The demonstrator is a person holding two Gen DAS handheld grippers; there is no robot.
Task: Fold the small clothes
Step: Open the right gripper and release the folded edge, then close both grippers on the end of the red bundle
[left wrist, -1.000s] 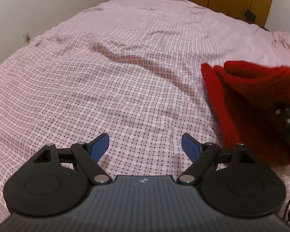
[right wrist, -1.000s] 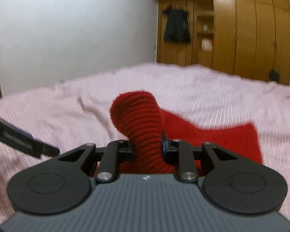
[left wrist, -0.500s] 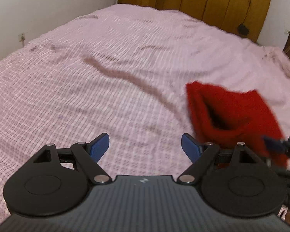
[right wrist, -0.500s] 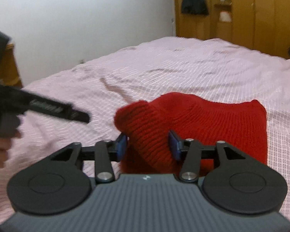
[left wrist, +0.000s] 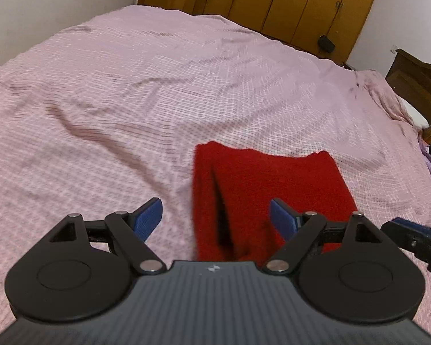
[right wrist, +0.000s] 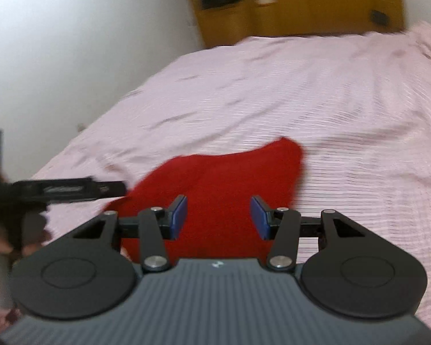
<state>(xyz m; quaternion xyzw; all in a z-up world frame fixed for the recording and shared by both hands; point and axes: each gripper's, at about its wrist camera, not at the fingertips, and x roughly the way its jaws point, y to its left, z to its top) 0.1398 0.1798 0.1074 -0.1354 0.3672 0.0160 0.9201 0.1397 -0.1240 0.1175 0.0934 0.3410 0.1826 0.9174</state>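
A red knitted garment [left wrist: 267, 184] lies folded flat on the pink checked bedspread [left wrist: 129, 86]; it also shows in the right wrist view [right wrist: 215, 178]. My left gripper [left wrist: 215, 218] is open, its blue pads either side of the garment's near left edge, just above it. My right gripper [right wrist: 218, 217] is open and empty over the garment's near edge. The right gripper's tip shows at the right of the left wrist view [left wrist: 413, 233]. The left gripper shows at the left of the right wrist view [right wrist: 71, 191].
The bedspread has shallow wrinkles [left wrist: 100, 135] left of the garment. Wooden wardrobes [left wrist: 287, 0] stand beyond the bed's far end. A dark headboard [left wrist: 416, 83] and a pillow are at the right. A white wall runs along the left.
My right gripper opened and let go of the red garment, which now lies flat. My left gripper moved right, over the garment's left edge.
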